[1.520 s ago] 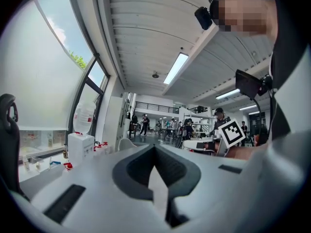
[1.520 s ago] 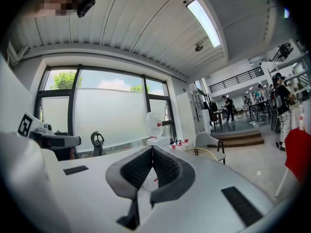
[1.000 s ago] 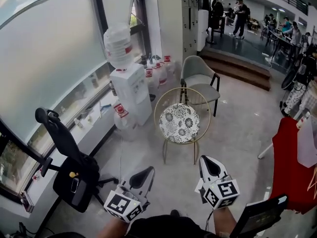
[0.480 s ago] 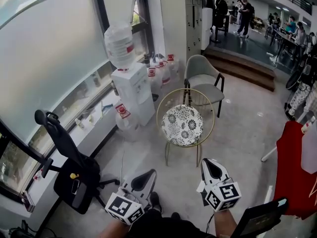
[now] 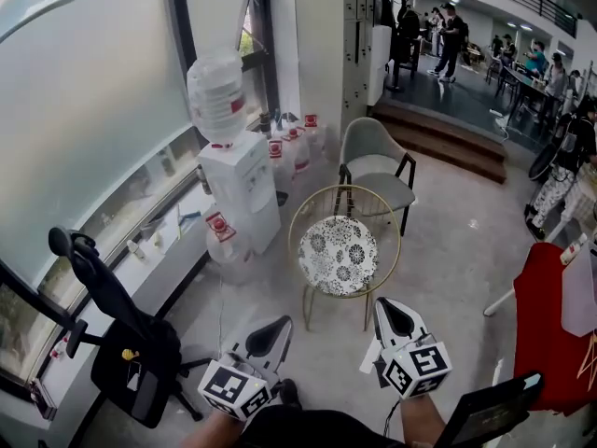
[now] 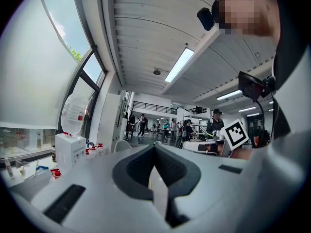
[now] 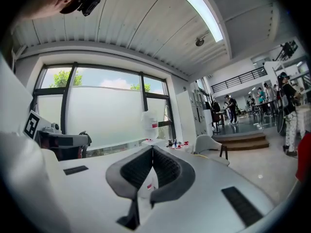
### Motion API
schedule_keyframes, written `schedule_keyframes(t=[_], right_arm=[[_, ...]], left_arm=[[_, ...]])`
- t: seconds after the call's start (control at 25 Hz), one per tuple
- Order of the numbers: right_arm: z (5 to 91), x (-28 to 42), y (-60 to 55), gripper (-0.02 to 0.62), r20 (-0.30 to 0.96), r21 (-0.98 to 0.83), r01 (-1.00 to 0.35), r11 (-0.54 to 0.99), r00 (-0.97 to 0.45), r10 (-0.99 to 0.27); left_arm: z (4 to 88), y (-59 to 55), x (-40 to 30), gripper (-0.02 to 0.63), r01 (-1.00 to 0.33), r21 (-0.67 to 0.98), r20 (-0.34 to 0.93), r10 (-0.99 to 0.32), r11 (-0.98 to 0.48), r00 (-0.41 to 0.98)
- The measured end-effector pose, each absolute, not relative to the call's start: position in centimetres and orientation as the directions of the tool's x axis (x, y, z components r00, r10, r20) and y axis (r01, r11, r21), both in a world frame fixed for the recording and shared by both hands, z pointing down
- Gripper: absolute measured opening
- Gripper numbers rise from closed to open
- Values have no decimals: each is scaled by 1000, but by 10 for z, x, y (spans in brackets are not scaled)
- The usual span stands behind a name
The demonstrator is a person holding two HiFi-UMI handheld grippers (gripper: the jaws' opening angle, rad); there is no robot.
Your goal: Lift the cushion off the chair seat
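Currently my left gripper (image 5: 278, 325) and right gripper (image 5: 392, 308) both have fingers closed on nothing, well short of the round white black-flowered cushion (image 5: 338, 255) lying on the gold wire chair (image 5: 291, 230). It looks soft, light and floppy; I would pinch its near rim.

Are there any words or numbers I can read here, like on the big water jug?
No words or numbers can be read in these pictures.
Water jug: red label, too small to read.
Floor bottle: red label, too blurred to read.
Marker cubes: black-and-white squares only, no letters.
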State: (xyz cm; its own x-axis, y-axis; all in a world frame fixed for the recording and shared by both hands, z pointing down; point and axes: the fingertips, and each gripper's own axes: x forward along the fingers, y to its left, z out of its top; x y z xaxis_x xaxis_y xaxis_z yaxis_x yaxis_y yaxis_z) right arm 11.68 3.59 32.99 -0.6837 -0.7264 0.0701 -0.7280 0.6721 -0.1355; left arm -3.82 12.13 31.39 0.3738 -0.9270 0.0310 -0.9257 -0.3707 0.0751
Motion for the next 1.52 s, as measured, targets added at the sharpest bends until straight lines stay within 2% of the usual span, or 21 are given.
schedule_keyframes(t=[1.0,1.52], right_arm=[[334,14,-50,8,140,-137,-795,591,-606,-783],[335,6,-113,8,129,-134,-796,590,-604,-786]], left_arm=[[315,16,-150,6,-871,102,28,-873,-481,486],[326,-38,-157,6,-881,117,44,-884,-459,466]])
